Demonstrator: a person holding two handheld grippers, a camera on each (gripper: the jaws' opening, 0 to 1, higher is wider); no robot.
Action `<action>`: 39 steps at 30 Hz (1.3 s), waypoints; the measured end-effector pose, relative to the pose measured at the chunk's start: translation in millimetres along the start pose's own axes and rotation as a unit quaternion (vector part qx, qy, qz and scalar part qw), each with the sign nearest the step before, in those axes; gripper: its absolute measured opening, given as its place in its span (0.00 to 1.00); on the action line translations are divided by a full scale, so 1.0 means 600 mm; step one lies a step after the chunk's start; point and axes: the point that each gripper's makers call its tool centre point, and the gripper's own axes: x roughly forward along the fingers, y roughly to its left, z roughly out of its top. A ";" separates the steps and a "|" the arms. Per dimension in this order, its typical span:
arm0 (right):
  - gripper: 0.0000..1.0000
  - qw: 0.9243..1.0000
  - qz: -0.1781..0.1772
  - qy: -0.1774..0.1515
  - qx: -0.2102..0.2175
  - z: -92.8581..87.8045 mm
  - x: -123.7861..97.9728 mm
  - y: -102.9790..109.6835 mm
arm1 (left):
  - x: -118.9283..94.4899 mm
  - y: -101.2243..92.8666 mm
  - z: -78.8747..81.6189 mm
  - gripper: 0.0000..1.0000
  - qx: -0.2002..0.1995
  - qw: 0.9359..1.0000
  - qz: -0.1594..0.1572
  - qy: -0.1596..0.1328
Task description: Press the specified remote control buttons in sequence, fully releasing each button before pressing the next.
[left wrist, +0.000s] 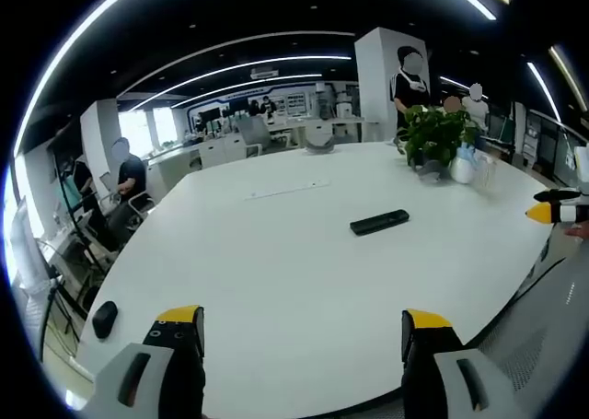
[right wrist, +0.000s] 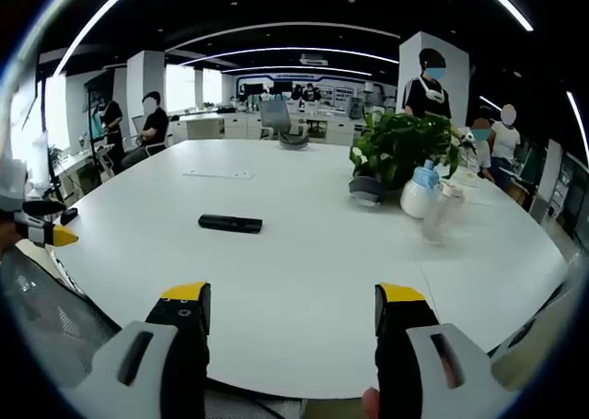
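Facing remote (left wrist: 379, 222) amid bare tabletop (left wrist: 276, 272)

remote control (right wrist: 230, 223) lying on the table (right wrist: 304, 281), potted plant (right wrist: 398, 152) farther back to its right, bottles (right wrist: 423, 191) beside the plant

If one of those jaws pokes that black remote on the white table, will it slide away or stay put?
The remote lies flat and slim on the glossy table, so a sideways poke would probably make it slide or spin. A push straight down should keep it in place. It looks stiff and light, and being long and flat, unlikely to roll.
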 end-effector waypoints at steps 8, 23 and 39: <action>0.75 1.000 0.002 0.004 -0.002 -0.002 0.001 0.001 | 0.000 -0.001 0.000 0.92 0.002 1.000 -0.001 0.001; 0.73 1.000 -0.001 0.003 0.001 -0.002 0.000 -0.002 | 0.001 -0.001 -0.001 0.92 0.006 1.000 -0.001 0.001; 0.69 1.000 0.005 0.001 0.007 -0.001 -0.001 0.000 | 0.001 -0.009 0.000 0.85 0.025 1.000 -0.008 0.000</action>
